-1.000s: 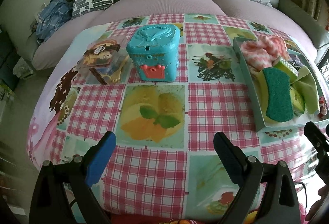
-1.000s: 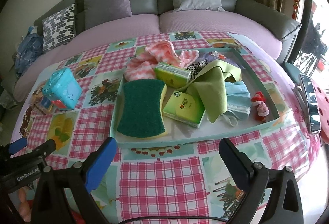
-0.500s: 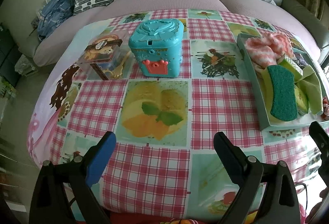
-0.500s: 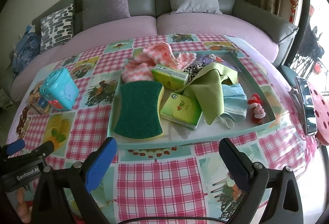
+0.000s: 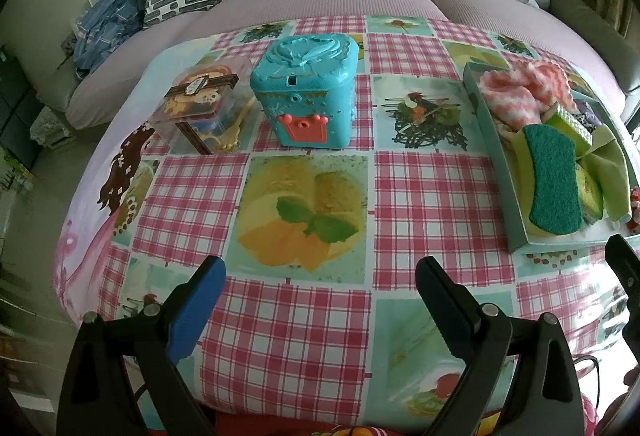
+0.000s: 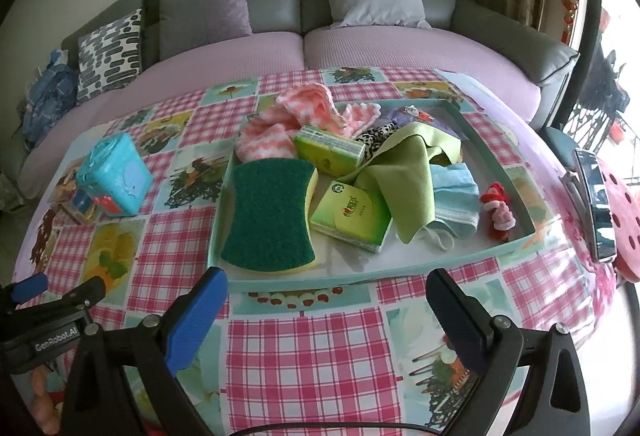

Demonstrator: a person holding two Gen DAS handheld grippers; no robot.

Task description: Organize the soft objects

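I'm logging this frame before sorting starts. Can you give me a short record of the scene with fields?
surface: table with a checked picture tablecloth
tray: teal tray, holding the soft things
in tray: green scouring sponge, two green tissue packs, green cloth, blue face mask, pink-and-white knitted cloth, small red-and-pink toy
outside tray: turquoise toy box, clear box with a brown band
left tool: open, empty, above the cloth
right tool: open, empty, before the tray
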